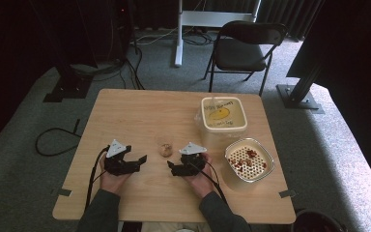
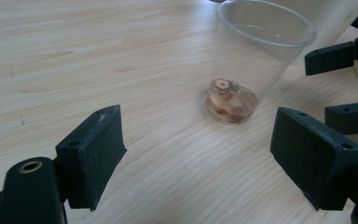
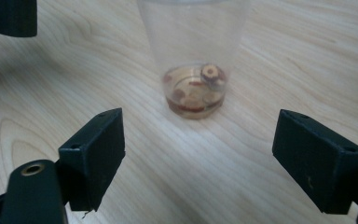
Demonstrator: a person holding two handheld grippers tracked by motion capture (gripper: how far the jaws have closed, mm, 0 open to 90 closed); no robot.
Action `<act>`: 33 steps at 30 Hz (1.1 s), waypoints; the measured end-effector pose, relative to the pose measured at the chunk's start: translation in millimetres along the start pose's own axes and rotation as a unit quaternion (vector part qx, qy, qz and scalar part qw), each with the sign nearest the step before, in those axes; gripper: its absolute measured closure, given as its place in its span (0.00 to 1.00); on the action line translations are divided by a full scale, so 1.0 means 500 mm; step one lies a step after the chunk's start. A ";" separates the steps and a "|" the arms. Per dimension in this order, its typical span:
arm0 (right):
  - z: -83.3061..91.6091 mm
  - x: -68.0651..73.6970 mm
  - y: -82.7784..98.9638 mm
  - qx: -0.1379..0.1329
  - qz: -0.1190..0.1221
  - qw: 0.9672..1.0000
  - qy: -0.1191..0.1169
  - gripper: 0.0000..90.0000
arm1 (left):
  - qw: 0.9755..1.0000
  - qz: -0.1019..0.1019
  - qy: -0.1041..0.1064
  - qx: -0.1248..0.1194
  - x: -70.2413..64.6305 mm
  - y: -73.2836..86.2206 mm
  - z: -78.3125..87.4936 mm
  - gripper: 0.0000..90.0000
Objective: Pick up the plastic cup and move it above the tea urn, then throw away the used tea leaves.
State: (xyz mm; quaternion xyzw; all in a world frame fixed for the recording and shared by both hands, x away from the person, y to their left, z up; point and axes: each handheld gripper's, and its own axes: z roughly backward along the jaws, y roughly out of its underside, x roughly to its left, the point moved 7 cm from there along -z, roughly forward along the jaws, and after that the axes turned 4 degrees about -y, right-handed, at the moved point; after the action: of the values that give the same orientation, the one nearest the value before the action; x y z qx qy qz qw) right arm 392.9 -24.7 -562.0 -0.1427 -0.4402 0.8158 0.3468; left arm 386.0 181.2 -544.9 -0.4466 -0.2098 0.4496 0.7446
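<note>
High view: both grippers empty beside clear plastic cup (image 1: 165, 147) at mid-table, a little liquid and fruit bits inside

Left gripper (image 1: 136, 161) and right gripper (image 1: 173, 167) jaws gape; judged best to square the right gripper on the cup wall low down and squeeze lightly so it won't buckle

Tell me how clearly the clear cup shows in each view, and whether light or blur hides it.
High view: dim and soft, dark room edges, a sunlit patch on the carpet at right; the clear cup nearly vanishes against the table. Left gripper view: bright, even light, the cup's rim and walls fairly sharp, near jaws slightly soft. Right gripper view: the cup has faint walls, its contents clear.
</note>
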 end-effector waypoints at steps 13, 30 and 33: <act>-0.009 0.001 -0.013 -0.022 -0.003 1.000 -0.011 0.18 | 1.000 0.011 -0.020 0.013 0.024 0.020 -0.004 0.20; -0.019 -0.004 -0.020 -0.042 0.000 0.999 -0.007 0.14 | 0.999 0.012 -0.018 0.030 0.028 0.035 -0.018 0.20; -0.026 0.000 -0.024 -0.047 0.011 0.999 -0.015 0.12 | 0.999 0.015 -0.022 0.030 0.030 0.038 -0.015 0.20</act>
State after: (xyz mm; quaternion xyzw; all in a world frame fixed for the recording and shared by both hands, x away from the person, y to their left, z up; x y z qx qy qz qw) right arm 405.1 -12.2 -559.8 -0.1517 -0.4811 0.8002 0.3244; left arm 389.8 194.1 -566.6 -0.4172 -0.2051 0.4767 0.7461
